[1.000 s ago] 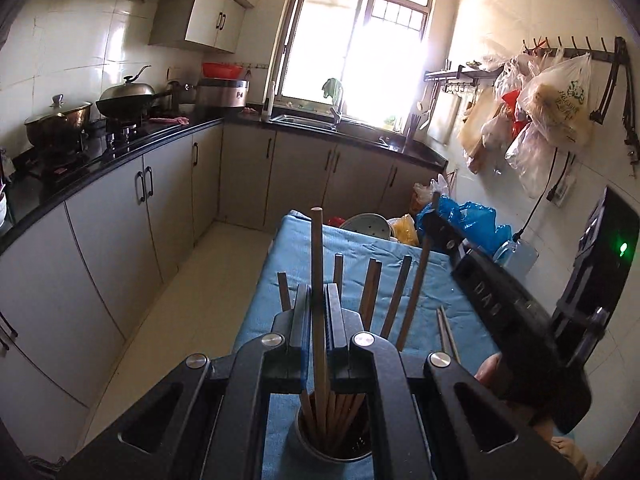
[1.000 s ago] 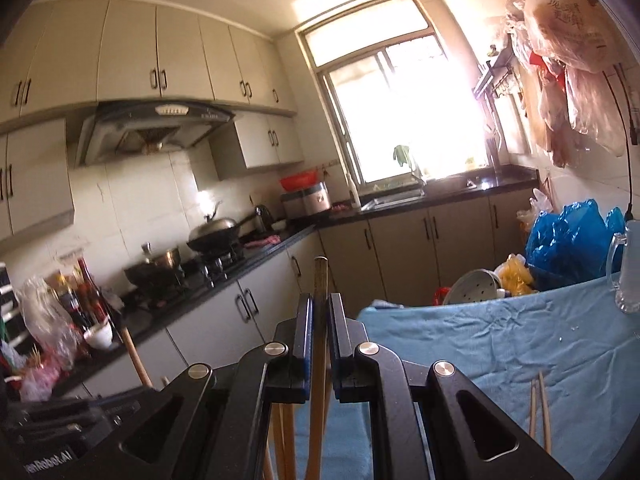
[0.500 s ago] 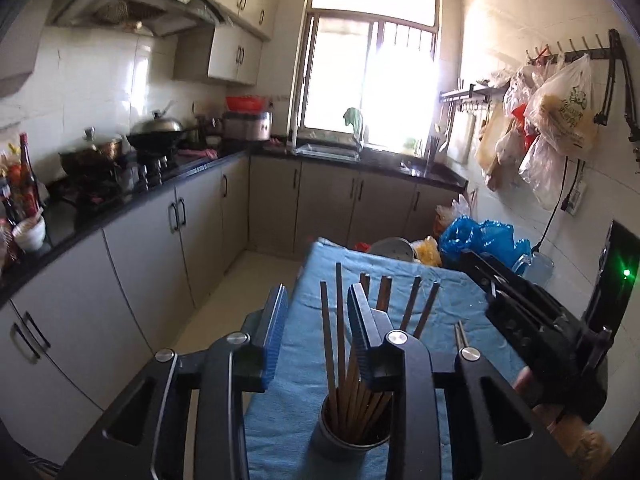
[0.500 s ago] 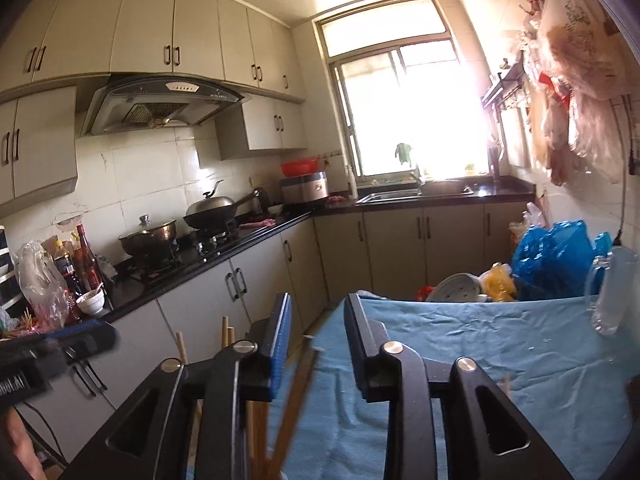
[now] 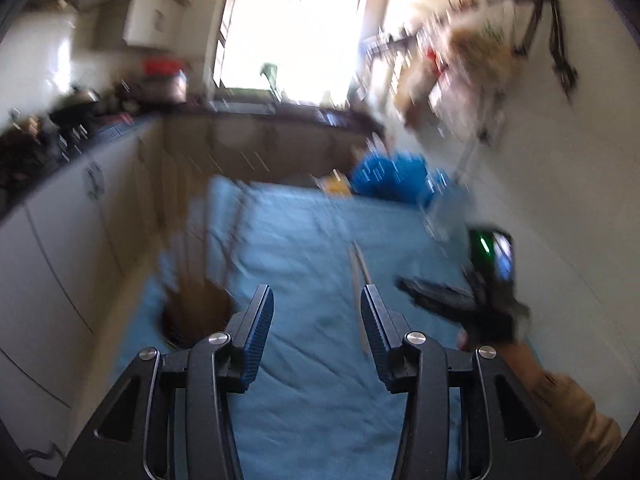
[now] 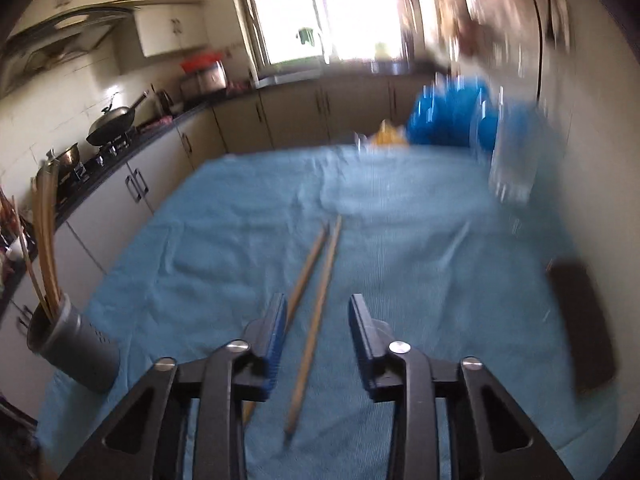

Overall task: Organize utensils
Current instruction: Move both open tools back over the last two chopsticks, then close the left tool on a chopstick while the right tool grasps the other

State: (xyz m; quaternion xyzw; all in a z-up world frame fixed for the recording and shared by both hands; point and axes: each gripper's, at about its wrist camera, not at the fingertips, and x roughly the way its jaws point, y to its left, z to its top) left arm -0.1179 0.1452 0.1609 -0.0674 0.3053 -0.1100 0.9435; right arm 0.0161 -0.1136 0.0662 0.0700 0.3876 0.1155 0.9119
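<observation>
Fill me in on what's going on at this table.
A person with a gripper in each hand is gathering chopsticks into a holder on the blue cloth. Several already stand in it. Two chopsticks lie loose on the cloth. The right gripper is over them, jaws closing, gripping nothing. The left gripper is empty, jaws opening.

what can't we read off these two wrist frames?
- Left wrist view: motion blur smears the utensil holder; its contents can't be counted there.
- Left wrist view: the right gripper is blurred; its fingers are not resolved.
- Right wrist view: left chopstick runs behind the gripper finger; its lower end is hidden.
- Right wrist view: dark object at the right is blurred, unidentifiable.
- Right wrist view: left gripper is out of frame.
</observation>
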